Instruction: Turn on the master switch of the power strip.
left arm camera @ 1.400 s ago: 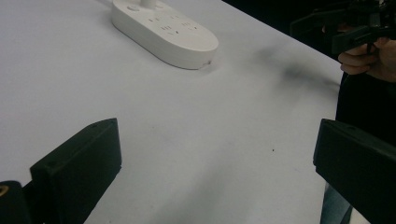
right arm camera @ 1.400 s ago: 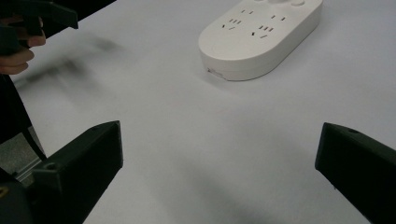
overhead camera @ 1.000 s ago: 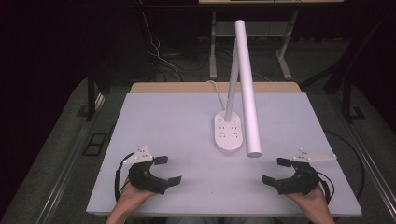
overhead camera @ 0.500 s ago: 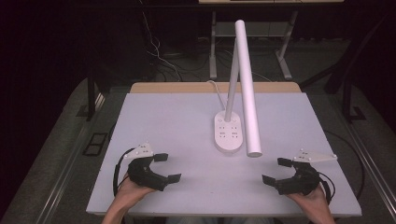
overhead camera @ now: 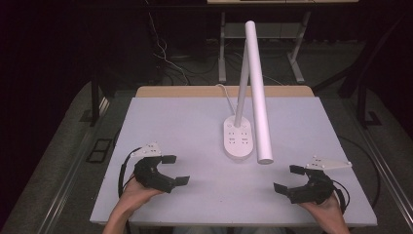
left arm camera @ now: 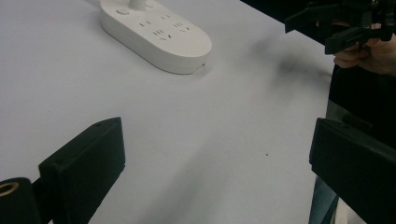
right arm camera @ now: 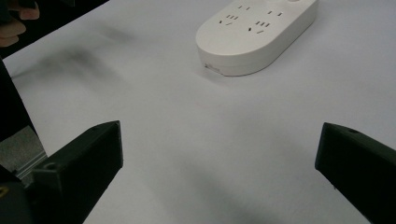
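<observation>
White lamp base carries unlabelled sockets; left gripper and right gripper gape, empty.

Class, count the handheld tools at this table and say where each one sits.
2. The left tool is at the near left of the table, the right tool at the near right. Both are open and empty, with the lamp base between them, farther back.

One lamp, two tools.

two hands reach in from the near edge, the left gripper and right gripper each held low with jaws spread wide and angled inward toward one another, well apart.
</observation>
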Motion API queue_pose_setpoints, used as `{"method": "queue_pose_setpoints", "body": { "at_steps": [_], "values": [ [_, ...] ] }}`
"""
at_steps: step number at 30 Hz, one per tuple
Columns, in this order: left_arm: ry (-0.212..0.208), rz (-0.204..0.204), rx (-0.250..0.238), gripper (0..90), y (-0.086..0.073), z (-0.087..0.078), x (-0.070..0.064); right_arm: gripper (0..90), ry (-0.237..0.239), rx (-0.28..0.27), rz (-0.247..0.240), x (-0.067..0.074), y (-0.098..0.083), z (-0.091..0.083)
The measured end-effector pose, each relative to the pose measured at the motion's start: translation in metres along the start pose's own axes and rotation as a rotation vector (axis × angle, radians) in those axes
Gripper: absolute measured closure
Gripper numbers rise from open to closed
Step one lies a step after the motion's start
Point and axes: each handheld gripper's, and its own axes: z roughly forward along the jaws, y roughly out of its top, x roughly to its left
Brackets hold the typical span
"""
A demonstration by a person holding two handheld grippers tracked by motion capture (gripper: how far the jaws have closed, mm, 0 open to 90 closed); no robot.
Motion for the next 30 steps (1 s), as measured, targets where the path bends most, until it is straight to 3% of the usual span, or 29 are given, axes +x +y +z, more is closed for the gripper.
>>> {"method": "queue_pose_setpoints", "body": {
  "at_steps": [30],
  "values": [
    [0.028, 0.004, 0.018, 4.3, 0.040, 0.000, 0.019, 0.3, 0.003, -0.001, 0.011, 0.000, 0.000, -0.001]
  ]
}}
